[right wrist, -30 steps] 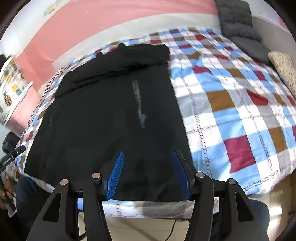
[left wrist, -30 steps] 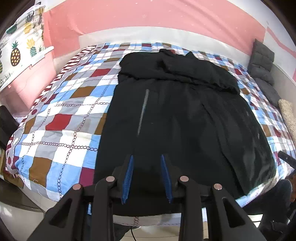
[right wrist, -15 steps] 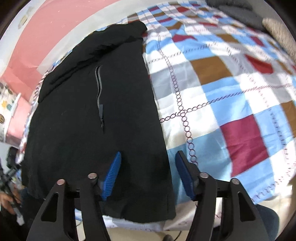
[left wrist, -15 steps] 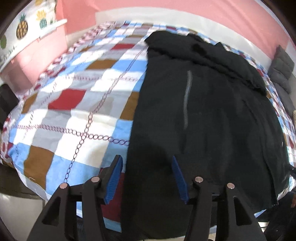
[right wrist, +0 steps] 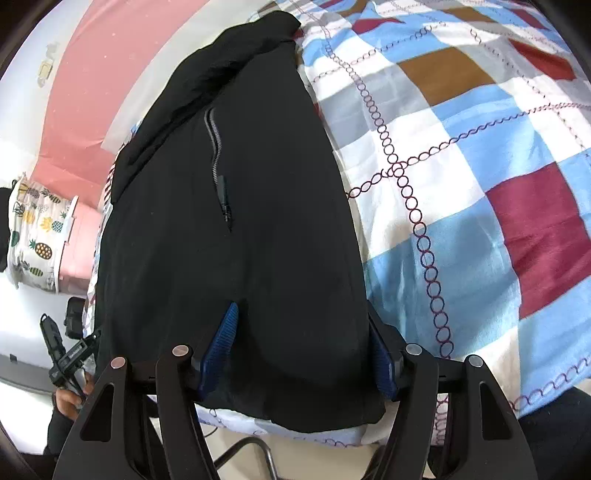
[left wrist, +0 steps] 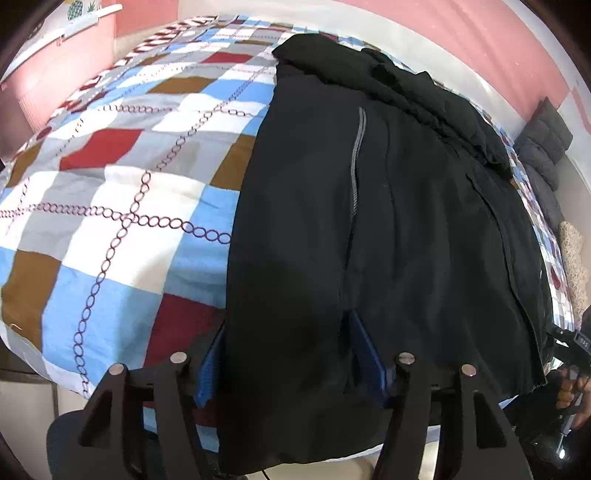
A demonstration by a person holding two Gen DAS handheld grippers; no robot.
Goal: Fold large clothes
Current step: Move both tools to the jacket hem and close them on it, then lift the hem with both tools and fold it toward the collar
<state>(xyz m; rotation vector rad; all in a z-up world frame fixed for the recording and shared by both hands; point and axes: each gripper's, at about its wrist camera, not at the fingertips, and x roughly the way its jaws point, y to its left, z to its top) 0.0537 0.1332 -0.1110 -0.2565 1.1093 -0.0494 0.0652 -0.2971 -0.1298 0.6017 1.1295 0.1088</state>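
A large black jacket (left wrist: 388, 221) lies flat on the checked bedspread (left wrist: 110, 192), its sleeves folded across the far end and a grey pocket zip showing. My left gripper (left wrist: 288, 354) is open, its blue pads straddling the jacket's near left hem corner. In the right wrist view the same jacket (right wrist: 240, 221) fills the middle. My right gripper (right wrist: 303, 354) is open with its pads on either side of the jacket's near right hem corner, at the edge of the bedspread (right wrist: 480, 184).
A pink wall (left wrist: 461, 33) runs behind the bed. Grey cushions (left wrist: 543, 144) sit at the far right corner. A pineapple-print cloth (right wrist: 33, 236) hangs at the left. The bed's front edge is right under both grippers.
Both grippers have dropped lower and closer to the jacket's near hem. The left has moved to the left corner, the right to the right corner, each with its fingers now straddling the cloth.
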